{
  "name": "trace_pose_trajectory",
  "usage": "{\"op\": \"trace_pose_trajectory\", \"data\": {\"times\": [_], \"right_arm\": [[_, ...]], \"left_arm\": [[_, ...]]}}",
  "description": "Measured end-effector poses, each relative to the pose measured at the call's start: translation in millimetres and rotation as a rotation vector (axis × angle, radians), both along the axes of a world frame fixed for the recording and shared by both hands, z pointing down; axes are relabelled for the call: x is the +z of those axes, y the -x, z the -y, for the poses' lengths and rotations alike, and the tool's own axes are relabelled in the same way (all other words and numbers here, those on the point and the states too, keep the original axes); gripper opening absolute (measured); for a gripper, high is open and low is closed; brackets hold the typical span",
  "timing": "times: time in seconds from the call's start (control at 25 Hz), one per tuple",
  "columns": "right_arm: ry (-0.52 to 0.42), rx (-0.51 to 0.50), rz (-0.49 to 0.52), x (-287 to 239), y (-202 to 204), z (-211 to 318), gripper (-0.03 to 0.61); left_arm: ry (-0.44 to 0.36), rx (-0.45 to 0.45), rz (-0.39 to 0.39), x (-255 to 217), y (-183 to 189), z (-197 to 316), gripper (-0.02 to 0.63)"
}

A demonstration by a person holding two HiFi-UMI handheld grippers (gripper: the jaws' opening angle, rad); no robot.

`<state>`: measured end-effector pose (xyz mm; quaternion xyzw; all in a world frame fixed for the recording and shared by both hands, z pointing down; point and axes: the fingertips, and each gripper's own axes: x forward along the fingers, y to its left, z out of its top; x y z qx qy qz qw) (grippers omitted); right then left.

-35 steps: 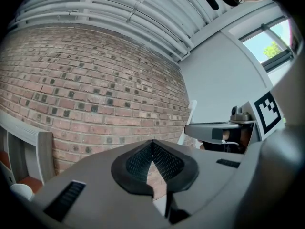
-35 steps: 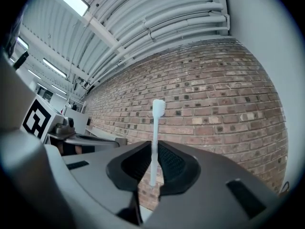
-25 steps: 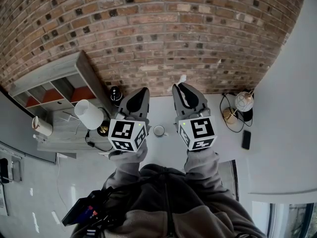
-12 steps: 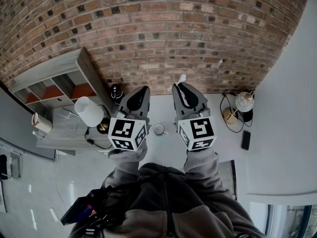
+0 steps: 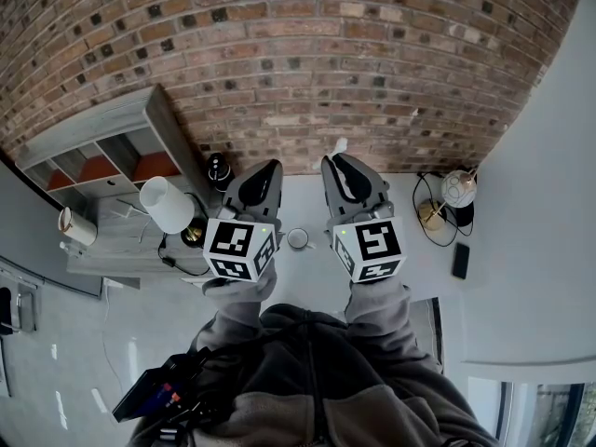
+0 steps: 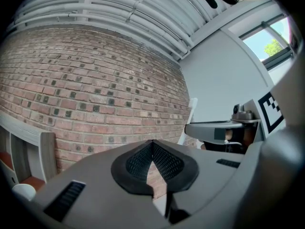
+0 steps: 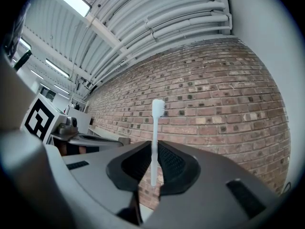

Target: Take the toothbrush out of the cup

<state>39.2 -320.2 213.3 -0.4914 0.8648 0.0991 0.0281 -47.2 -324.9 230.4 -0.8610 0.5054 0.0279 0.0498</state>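
Two grippers, one in each of my hands, had hardly moved from half a second before. My left gripper (image 5: 264, 171) and my right gripper (image 5: 341, 162) stayed raised side by side over the white table (image 5: 305, 201), both pointing toward the brick wall (image 5: 298, 63). The right one had edged very slightly to the left. The white cup (image 5: 298, 240) stood where it had been, on the table below and between the two marker cubes.

In the right gripper view, my right fingers (image 7: 172, 164) were pinching the lower part of the white toothbrush (image 7: 155, 142). It stood upright, bristled head at the top against the bricks. It was fully out of the cup and held well above it. From the head view only its pale head showed, just past the right fingertips.

In the left gripper view, my left fingers (image 6: 138, 163) were pressed together at their tips and held nothing. The toothbrush showed as a thin white stick off to their right.

A white lamp (image 5: 168, 207) stood by a grey shelf unit (image 5: 102, 142) on the left.
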Motion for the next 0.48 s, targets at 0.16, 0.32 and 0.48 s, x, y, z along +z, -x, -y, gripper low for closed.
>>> {"op": "trace_pose_trajectory", "data": {"times": [0.16,0.32,0.48], "right_arm": [[0.001,0.003,-0.006,-0.2,0.0,-2.6,0.046],[0.0,0.005,-0.005,1.0,-0.4,-6.0,0.046],[-0.002,0.007,-0.002,1.1,-2.1,-8.9,0.046]], "left_arm": [[0.004,0.001,-0.002,0.4,-0.6,-2.1,0.003],[0.005,0.003,-0.004,1.7,-1.5,-5.1,0.003],[0.006,0.001,-0.005,2.6,-1.6,-7.6,0.003]]}}
